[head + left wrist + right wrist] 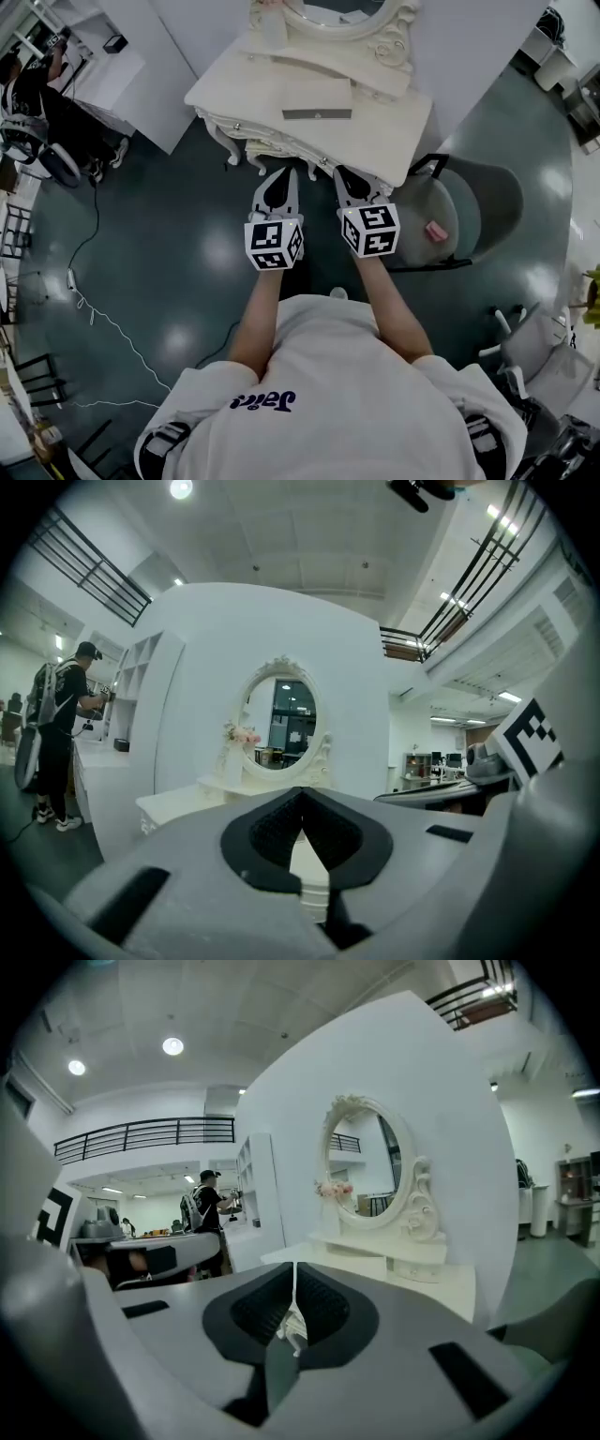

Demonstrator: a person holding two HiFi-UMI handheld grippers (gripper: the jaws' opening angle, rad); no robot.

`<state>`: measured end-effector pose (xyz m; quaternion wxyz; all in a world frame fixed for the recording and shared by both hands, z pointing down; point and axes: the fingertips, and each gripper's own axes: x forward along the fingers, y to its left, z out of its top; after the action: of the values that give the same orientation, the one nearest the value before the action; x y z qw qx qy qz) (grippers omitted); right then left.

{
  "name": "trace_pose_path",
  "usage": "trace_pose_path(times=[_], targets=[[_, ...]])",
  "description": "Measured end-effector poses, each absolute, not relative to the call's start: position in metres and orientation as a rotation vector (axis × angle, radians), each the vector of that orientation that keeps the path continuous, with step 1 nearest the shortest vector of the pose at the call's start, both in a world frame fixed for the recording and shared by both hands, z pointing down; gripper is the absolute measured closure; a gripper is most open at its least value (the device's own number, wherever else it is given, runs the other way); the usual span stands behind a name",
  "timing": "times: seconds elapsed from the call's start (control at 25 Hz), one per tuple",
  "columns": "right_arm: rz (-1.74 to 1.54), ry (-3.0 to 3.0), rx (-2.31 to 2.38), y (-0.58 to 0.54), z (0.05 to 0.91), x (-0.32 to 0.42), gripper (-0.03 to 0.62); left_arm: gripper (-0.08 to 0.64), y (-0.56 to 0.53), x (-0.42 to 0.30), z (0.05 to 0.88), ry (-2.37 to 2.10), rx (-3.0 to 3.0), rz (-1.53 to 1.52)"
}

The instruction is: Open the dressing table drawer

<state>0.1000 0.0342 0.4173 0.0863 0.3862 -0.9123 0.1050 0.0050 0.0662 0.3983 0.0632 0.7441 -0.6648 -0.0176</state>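
White short-sleeved T-shirt (328, 403) with dark script lettering. Grey left hand-held gripper (278, 178) and right hand-held gripper (347, 178), black ribbed pads (272, 832), a black-and-white marker cube (274, 244) at each one's rear.

both arms stretch forward side by side, the left forearm (259, 314) and the right forearm (394, 305) nearly parallel. the left tongs (278, 178) point level, jaws closed with their tips meeting. the right tongs (350, 176) sit just beside them, tipped slightly downward, jaws likewise together at the tips. each gripper's marker cube faces up at the wrist.
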Motion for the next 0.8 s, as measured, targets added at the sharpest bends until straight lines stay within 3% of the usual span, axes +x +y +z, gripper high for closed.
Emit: trace_pose_path(times=[0.48,0.8], targets=[[0.21,-2.559,1.265,-0.082,0.445,0.003,0.571,0.545,-0.063,-0.08,0.416,-1.855,2.387,-0.052],[0.226,-2.442,1.261,-0.103,0.483,-0.035,0.571,0.545,-0.107,-0.108,0.443,-1.721,2.429,-0.047]])
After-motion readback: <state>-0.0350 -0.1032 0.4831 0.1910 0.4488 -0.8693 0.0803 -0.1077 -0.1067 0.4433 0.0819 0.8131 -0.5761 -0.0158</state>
